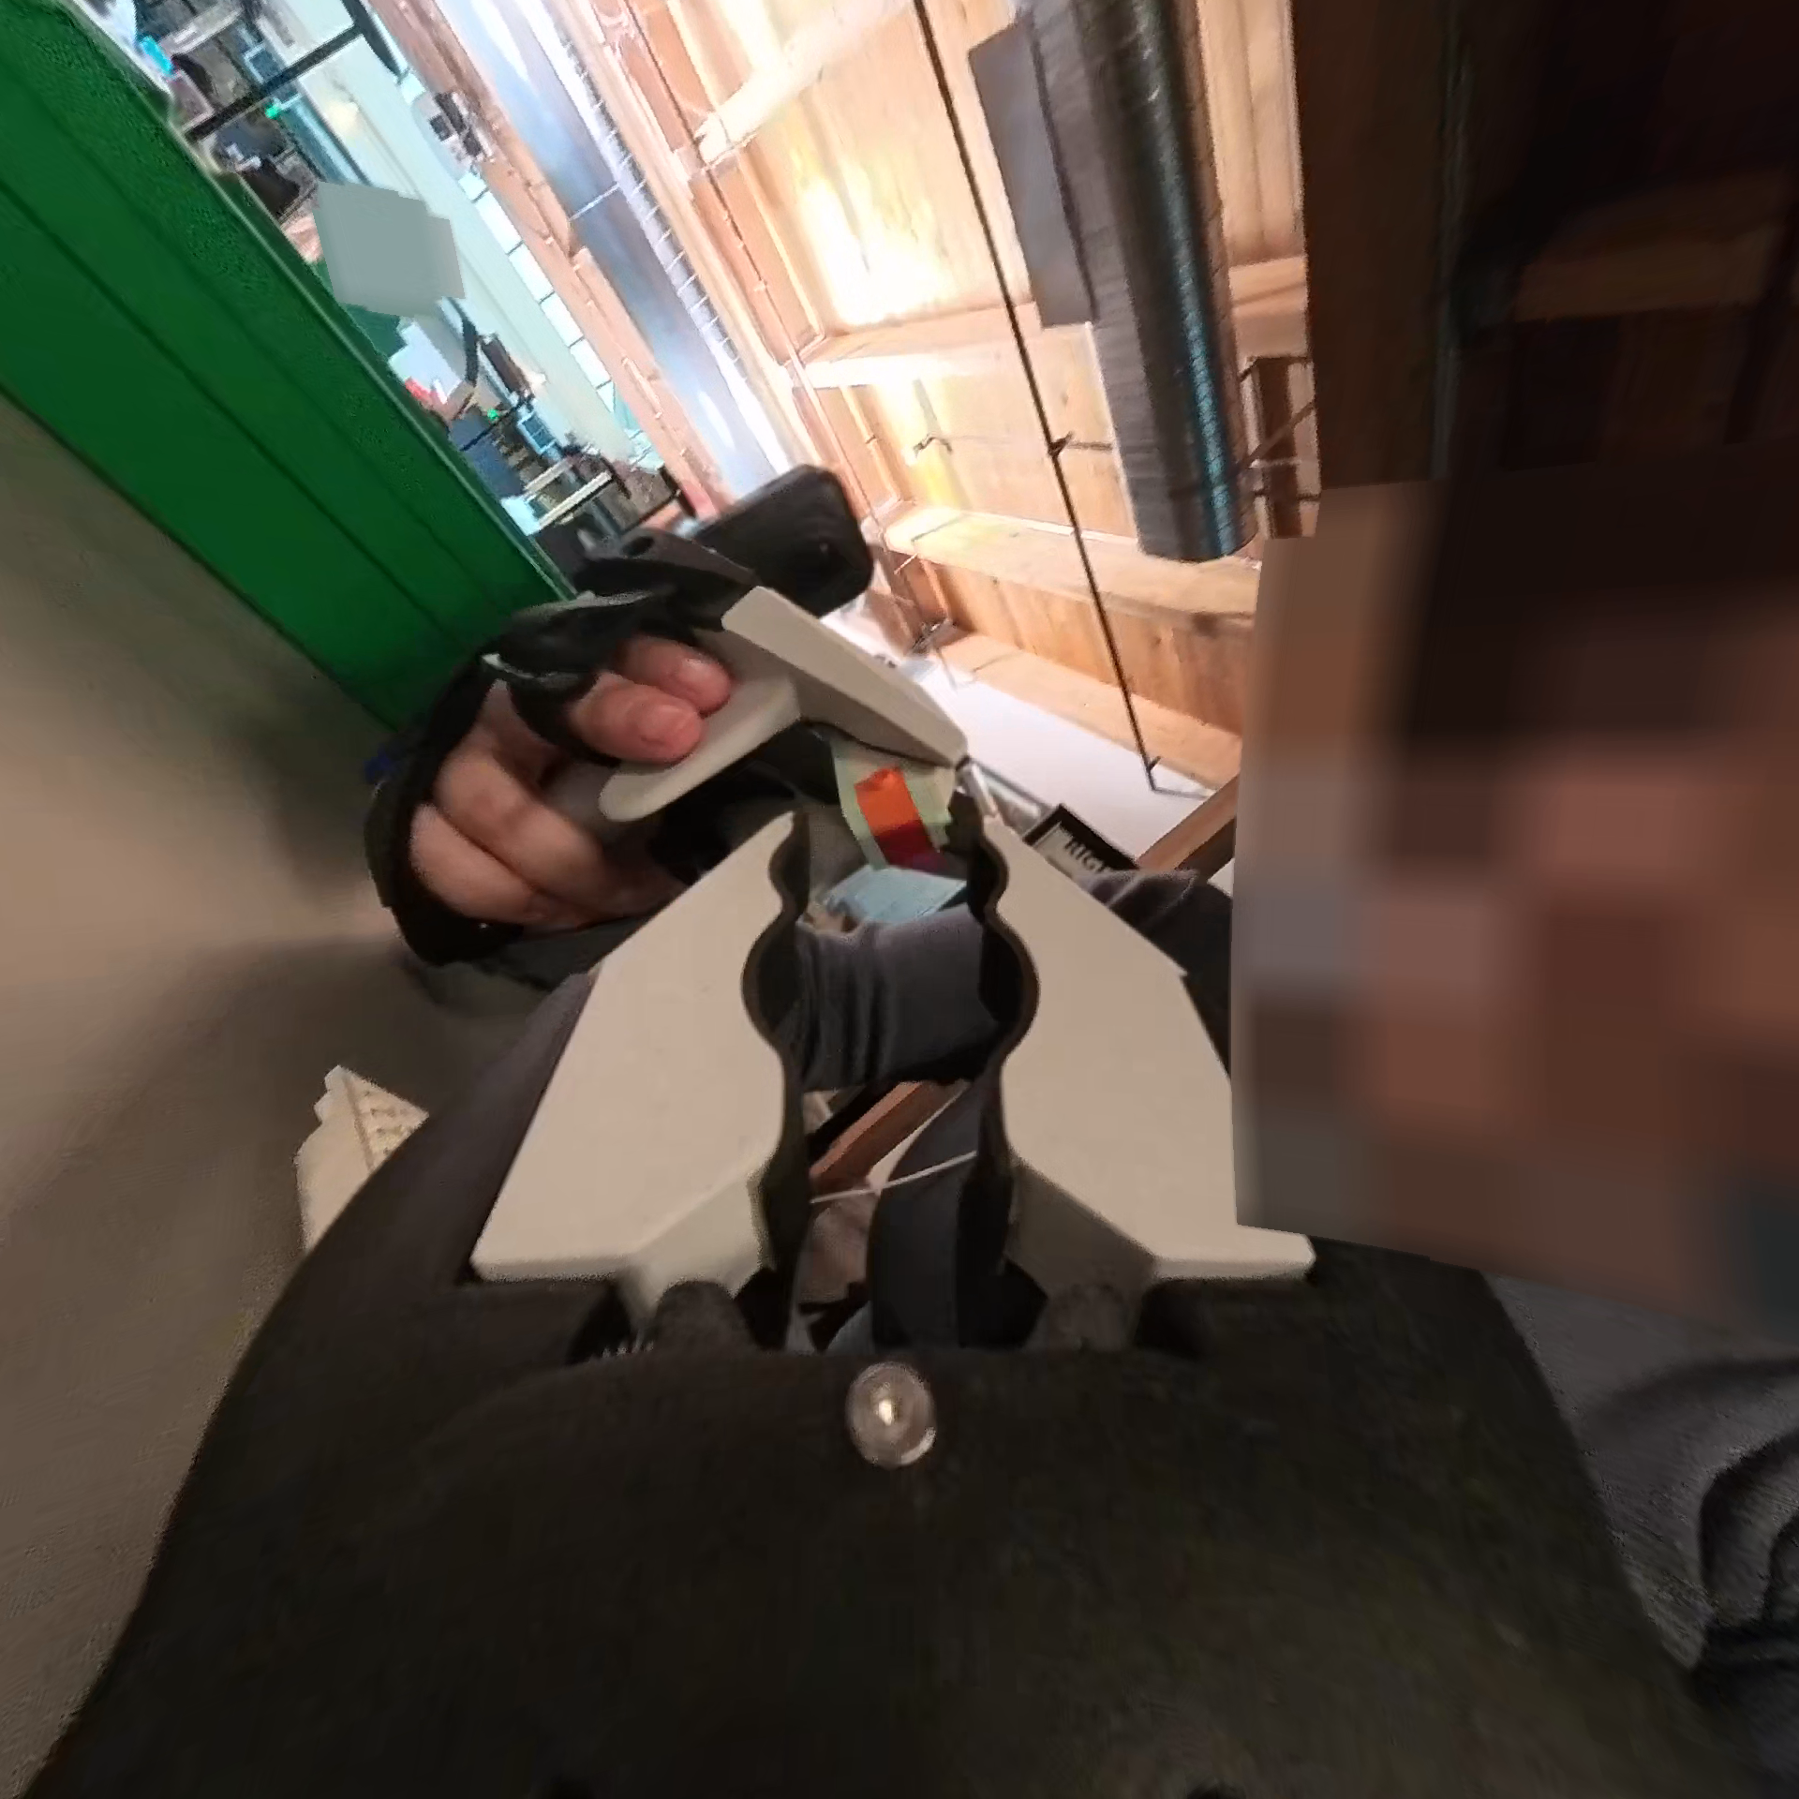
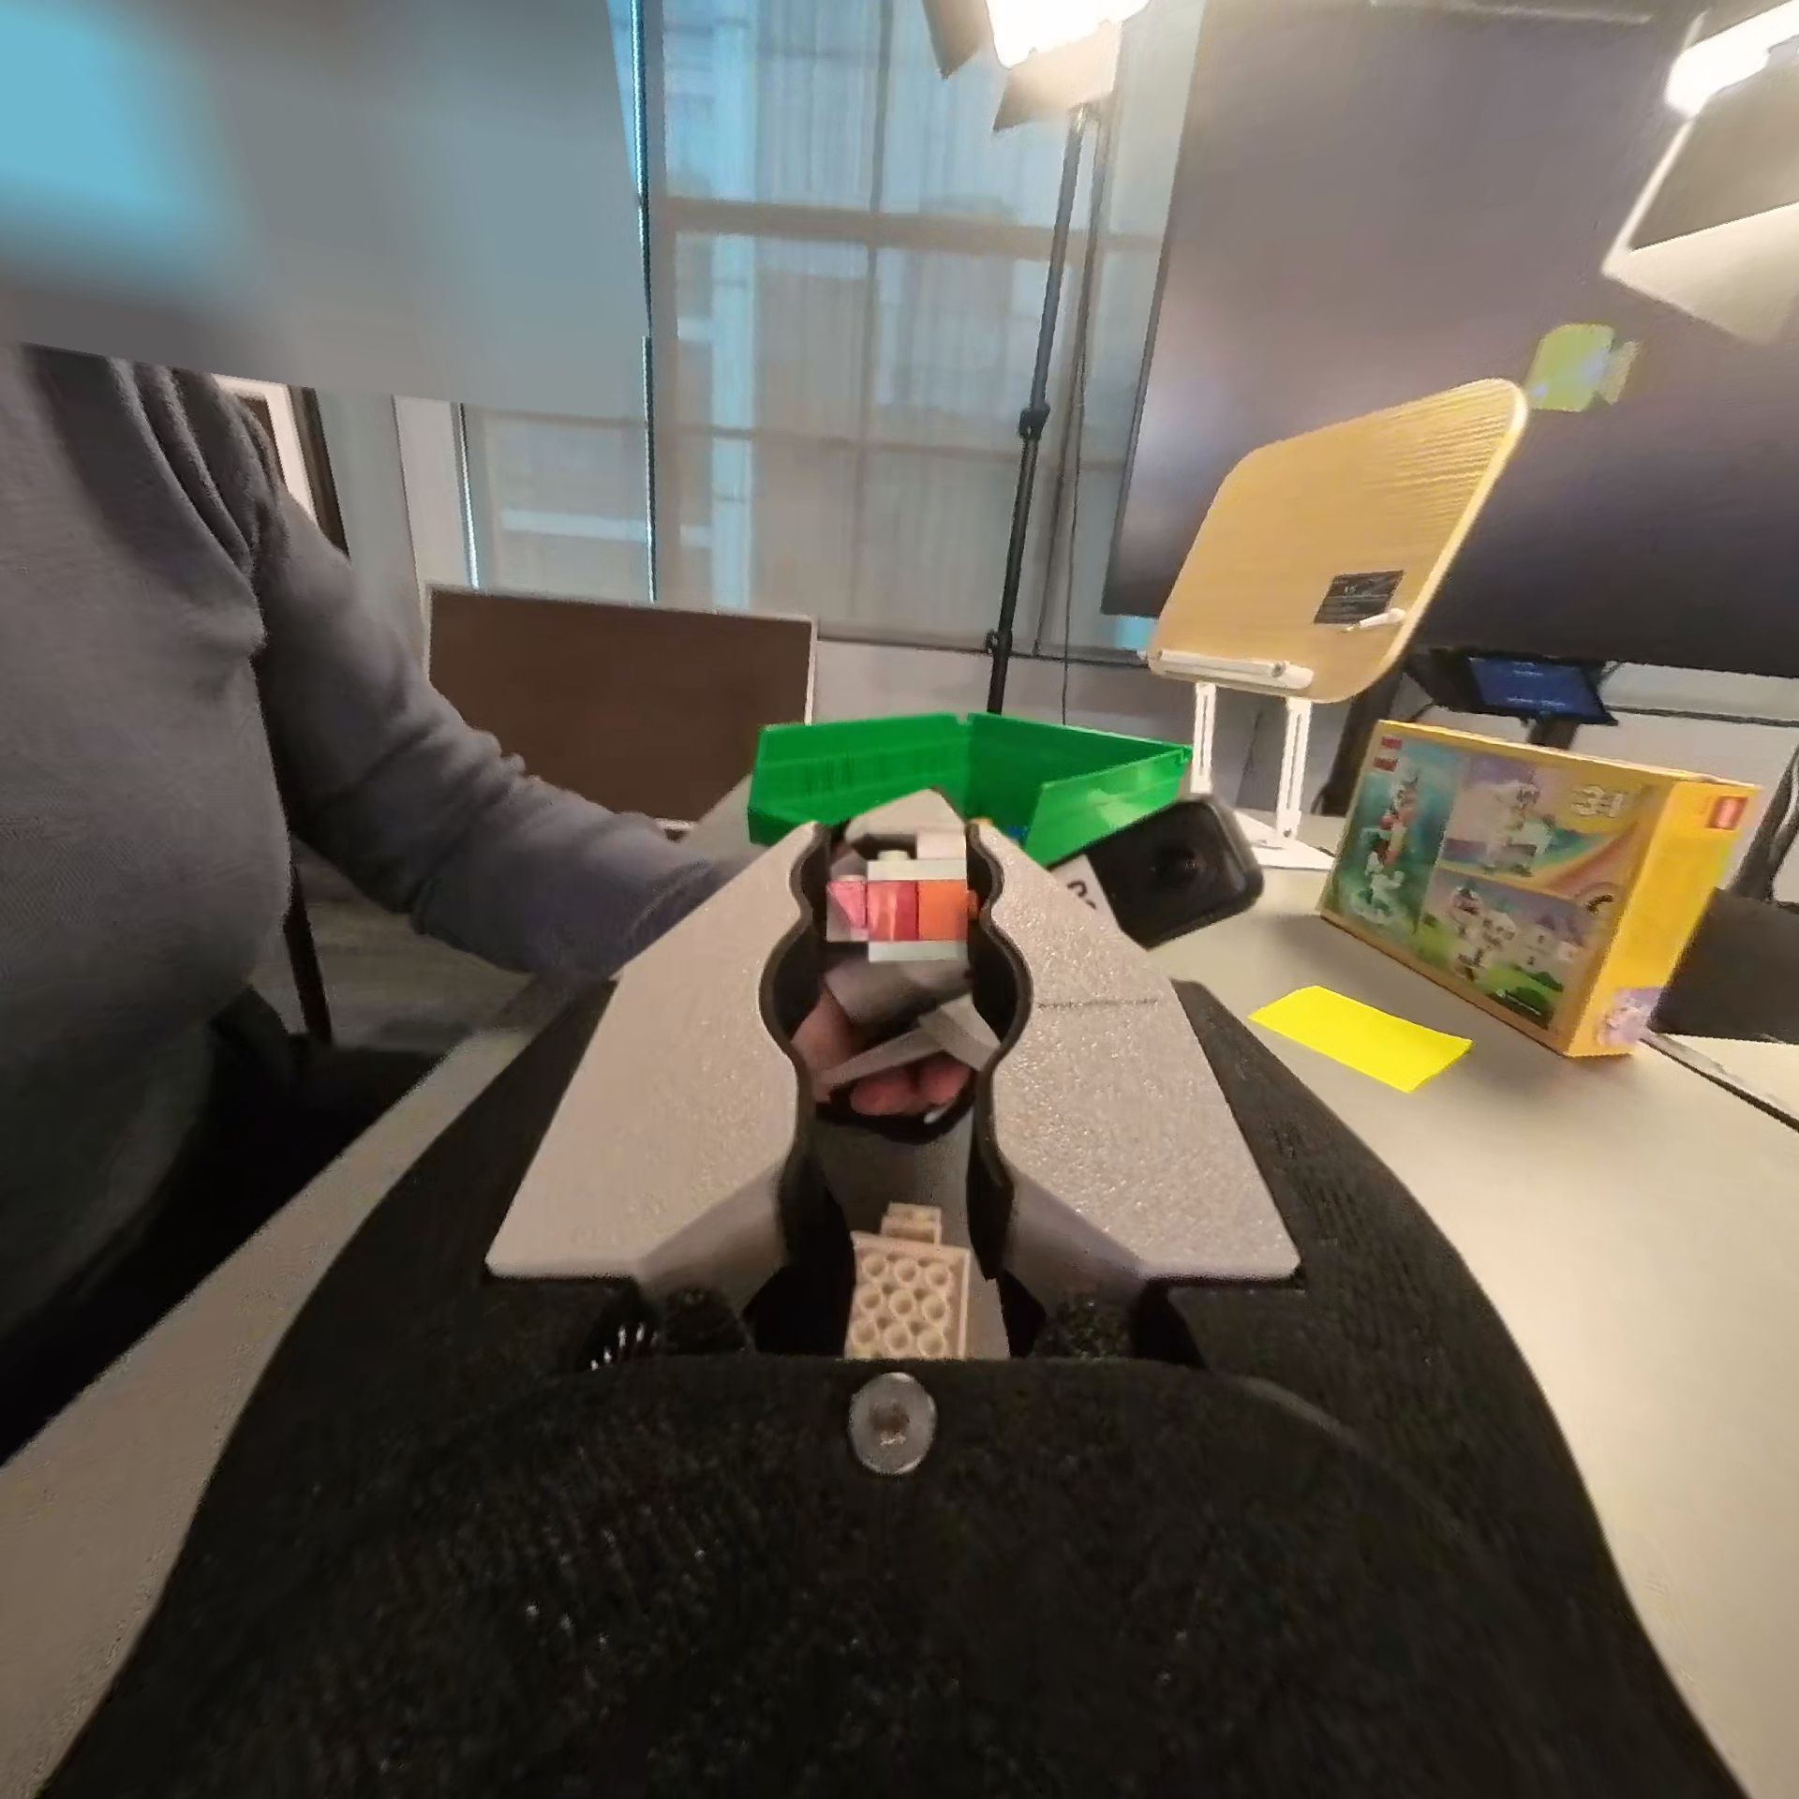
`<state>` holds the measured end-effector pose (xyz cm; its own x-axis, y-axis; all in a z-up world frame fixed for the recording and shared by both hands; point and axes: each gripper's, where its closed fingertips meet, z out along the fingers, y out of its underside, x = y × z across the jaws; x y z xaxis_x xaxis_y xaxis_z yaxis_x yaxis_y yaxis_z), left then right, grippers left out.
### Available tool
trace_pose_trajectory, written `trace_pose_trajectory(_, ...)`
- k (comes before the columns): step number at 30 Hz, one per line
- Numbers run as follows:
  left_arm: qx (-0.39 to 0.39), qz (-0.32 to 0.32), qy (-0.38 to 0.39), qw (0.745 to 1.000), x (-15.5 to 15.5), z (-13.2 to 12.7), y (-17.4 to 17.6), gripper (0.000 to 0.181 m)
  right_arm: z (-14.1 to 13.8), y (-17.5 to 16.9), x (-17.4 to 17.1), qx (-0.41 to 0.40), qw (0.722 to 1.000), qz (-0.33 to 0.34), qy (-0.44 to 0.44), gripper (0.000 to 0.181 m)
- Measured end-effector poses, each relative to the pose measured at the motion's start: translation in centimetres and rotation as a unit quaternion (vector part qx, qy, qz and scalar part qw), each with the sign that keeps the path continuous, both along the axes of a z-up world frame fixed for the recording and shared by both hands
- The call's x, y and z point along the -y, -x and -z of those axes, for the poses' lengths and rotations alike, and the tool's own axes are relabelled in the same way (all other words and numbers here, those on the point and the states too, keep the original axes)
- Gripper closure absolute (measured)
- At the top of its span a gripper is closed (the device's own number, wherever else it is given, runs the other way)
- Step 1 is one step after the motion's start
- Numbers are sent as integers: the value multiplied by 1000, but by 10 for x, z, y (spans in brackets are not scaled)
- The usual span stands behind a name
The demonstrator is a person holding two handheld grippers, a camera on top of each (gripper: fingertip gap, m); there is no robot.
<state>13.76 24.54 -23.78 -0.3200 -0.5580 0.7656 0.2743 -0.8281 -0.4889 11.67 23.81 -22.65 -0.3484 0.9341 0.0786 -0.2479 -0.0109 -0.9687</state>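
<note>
- Small brick assembly, with pink, red and orange bricks over pale green plates, sits raised above the tabletop, between the two tongs.
- Right gripper: jaws narrowed, tips touching the assembly's sides.
- Left gripper: jaws nearly closed, tips just beside the assembly; grip cannot be confirmed.
- Gloved hand holds the right tool.
- White studded plate lies on the tabletop beneath the right gripper.
- Green bin stands behind it; yellow toy box and yellow note lie towards the right edge.
</note>
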Motion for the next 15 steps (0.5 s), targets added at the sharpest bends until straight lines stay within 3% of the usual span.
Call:
trace_pose_trajectory(5, -24, -8, -18, 1000, 2, 2, -4, 159, 11, 8, 2, 22, 998, 30, -43, 154)
trace_pose_trajectory(6, -52, -25, -23, 998, -2, 7, -3, 159, 10, 8, -3, 22, 997, 49, -51, 142)
trace_pose_trajectory(8, -141, -88, -48, 985, -15, 23, 5, 159, 9, 4, -14, 30, 993, 84, -72, 139)
trace_pose_trajectory(10, -253, -149, -93, 952, -27, 40, 18, 159, 16, 1, -27, 60, 981, 134, -126, 143)
trace_pose_trajectory(13, -413, -196, -169, 873, -37, 66, 35, 158, 44, 3, -40, 150, 931, 205, -261, 157)
trace_pose_trajectory(15, -419, -196, -180, 868, -35, 65, 33, 158, 58, 6, -41, 184, 907, 216, -312, 162)
